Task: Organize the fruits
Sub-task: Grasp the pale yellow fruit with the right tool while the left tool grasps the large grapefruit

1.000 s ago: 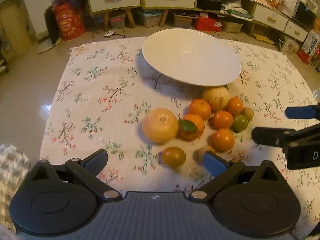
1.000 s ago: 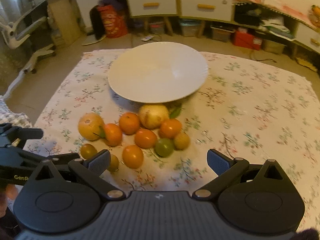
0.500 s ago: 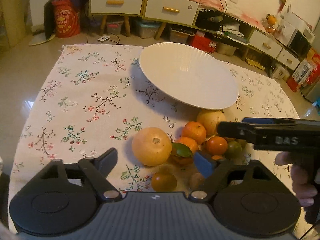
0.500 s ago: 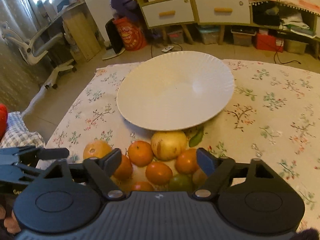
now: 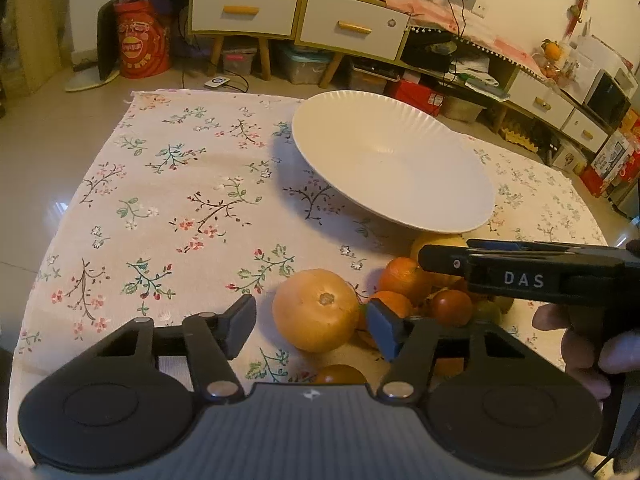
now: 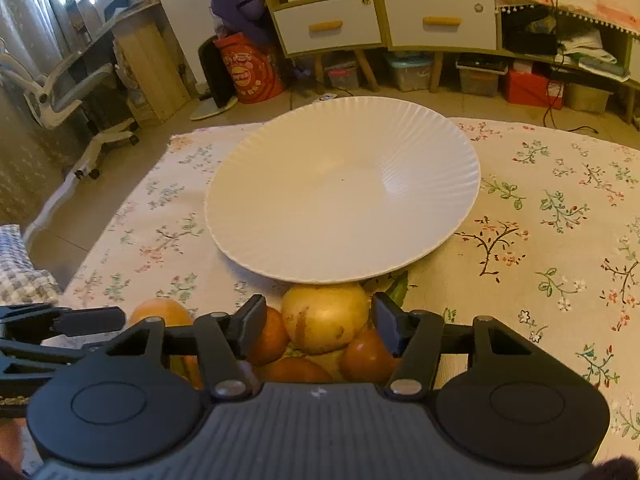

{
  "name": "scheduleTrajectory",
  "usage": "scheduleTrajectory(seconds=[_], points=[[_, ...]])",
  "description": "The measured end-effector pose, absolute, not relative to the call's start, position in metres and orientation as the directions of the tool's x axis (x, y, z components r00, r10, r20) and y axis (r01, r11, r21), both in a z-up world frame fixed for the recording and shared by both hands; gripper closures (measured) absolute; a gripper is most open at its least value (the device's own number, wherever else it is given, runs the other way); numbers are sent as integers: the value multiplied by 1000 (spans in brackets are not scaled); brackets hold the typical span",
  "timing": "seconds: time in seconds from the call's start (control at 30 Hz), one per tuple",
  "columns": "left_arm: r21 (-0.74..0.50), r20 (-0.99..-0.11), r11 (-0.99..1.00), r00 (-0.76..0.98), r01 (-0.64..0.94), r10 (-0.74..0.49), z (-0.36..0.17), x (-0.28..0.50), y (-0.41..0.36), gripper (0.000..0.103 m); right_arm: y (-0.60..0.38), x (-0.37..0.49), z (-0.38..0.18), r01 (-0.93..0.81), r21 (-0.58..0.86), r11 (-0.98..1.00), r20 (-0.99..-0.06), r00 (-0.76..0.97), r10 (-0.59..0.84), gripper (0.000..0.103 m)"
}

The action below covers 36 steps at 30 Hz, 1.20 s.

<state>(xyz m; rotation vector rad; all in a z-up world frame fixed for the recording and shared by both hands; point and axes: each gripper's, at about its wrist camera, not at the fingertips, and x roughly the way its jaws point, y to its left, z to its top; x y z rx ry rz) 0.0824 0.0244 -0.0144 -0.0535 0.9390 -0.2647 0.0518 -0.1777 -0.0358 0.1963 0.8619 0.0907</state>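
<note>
**Left wrist view: both grippers closing around fruit beside the plate**

Left gripper (image 5: 310, 324) has just been closing; its jaws stand half open around a large orange fruit (image 5: 316, 310), the right pad about touching, the left pad apart. Right gripper (image 6: 318, 322) has likewise been closing, its jaws flanking a pale yellow fruit (image 6: 325, 316) without visibly pressing it. Small oranges (image 6: 366, 354) lie clustered against both fruits. A white plate (image 6: 248, 168) sits just behind the cluster on the floral tablecloth (image 5: 168, 208).
</note>
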Motion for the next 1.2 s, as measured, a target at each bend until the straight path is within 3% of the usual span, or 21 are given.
scheduleTrajectory(seconds=[0.5, 0.6, 1.2], points=[[-127, -798, 969, 559, 210, -226, -23, 87, 14, 63, -185, 62, -43, 26, 256, 966, -749, 637, 181, 47], [-138, -804, 968, 546, 210, -233, -25, 88, 14, 67, -186, 62, -44, 35, 271, 962, -751, 633, 189, 54], [-150, -819, 969, 525, 196, -233, -22, 84, 12, 68, -176, 52, -33, 50, 202, 978, -801, 584, 136, 56]])
